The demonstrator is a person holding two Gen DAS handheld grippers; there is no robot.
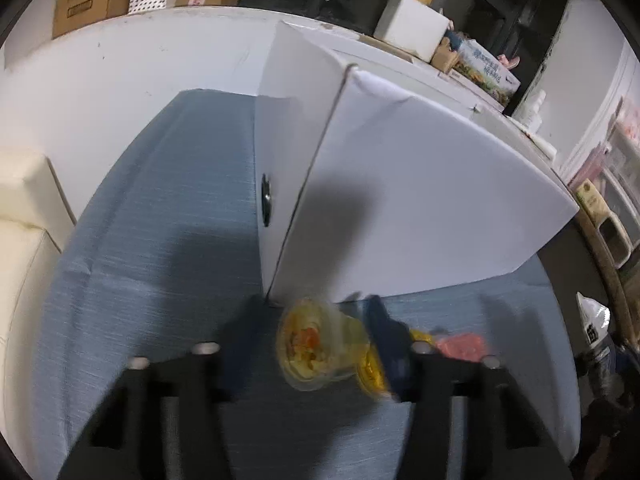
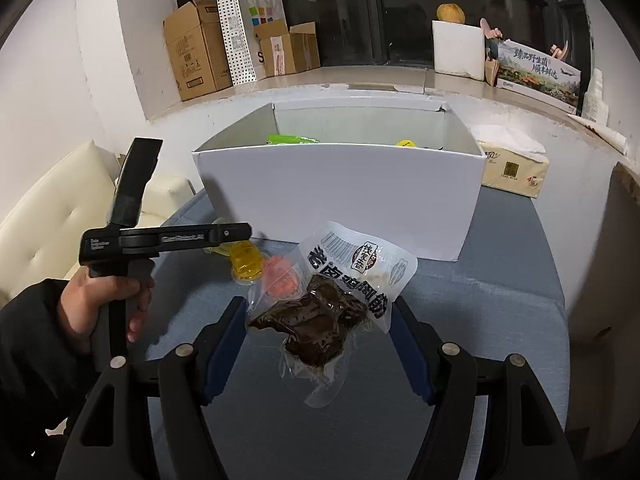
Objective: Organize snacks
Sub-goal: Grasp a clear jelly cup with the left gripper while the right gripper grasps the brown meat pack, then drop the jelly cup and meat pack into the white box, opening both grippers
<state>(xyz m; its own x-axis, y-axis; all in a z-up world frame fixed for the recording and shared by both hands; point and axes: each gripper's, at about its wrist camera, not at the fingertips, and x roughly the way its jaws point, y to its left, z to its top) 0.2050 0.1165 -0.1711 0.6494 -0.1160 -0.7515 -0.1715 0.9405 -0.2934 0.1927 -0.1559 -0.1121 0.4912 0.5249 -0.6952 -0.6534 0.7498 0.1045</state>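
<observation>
In the right wrist view my right gripper (image 2: pixel 320 328) is shut on a clear vacuum pack of dark braised snack (image 2: pixel 320 320), held above the blue tablecloth in front of the open white box (image 2: pixel 340 200). A green pack (image 2: pixel 292 139) and a yellow item (image 2: pixel 406 143) show inside the box. A yellow jelly cup (image 2: pixel 244 266) and an orange one (image 2: pixel 280 276) lie near the box's front left corner. The left wrist view is blurred: my left gripper (image 1: pixel 314 320) has a yellow jelly cup (image 1: pixel 308 344) tipped on its side between its fingers, right at the box corner (image 1: pixel 400 200).
A person's hand (image 2: pixel 104 292) holds the left gripper's handle at the left. A tissue pack (image 2: pixel 512 168) sits right of the box. A cream sofa (image 2: pixel 60 216) is at the left. Cardboard boxes (image 2: pixel 196 48) and a paper bag stand on the ledge behind.
</observation>
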